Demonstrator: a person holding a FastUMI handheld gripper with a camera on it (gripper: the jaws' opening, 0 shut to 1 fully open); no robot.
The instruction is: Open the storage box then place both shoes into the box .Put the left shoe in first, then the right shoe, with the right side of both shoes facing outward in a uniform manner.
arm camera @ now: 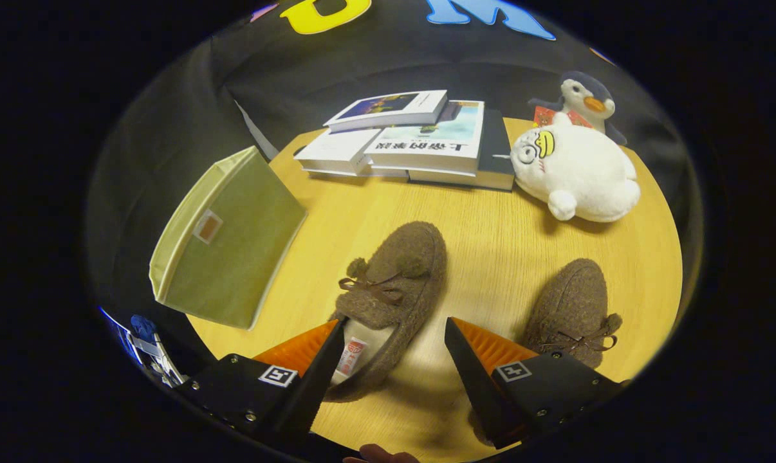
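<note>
A brown fuzzy shoe [394, 283] with a bow and pompom lies on the wooden table [491, 225], its heel end between my fingers and its toe pointing away. My gripper [394, 331] is open, with one finger at the shoe's opening edge and the other apart from it on the far side. A second matching brown shoe [571, 308] lies to the right, just beyond the right finger. A green fabric storage box [230, 241] stands to the left of the first shoe, folded flat or seen from one side, tilted.
A stack of books [414, 141] lies at the back of the table. A white plush toy [574, 173] and a penguin plush [584, 96] sit at the back right. A fingertip of a person's hand [378, 455] shows below the fingers.
</note>
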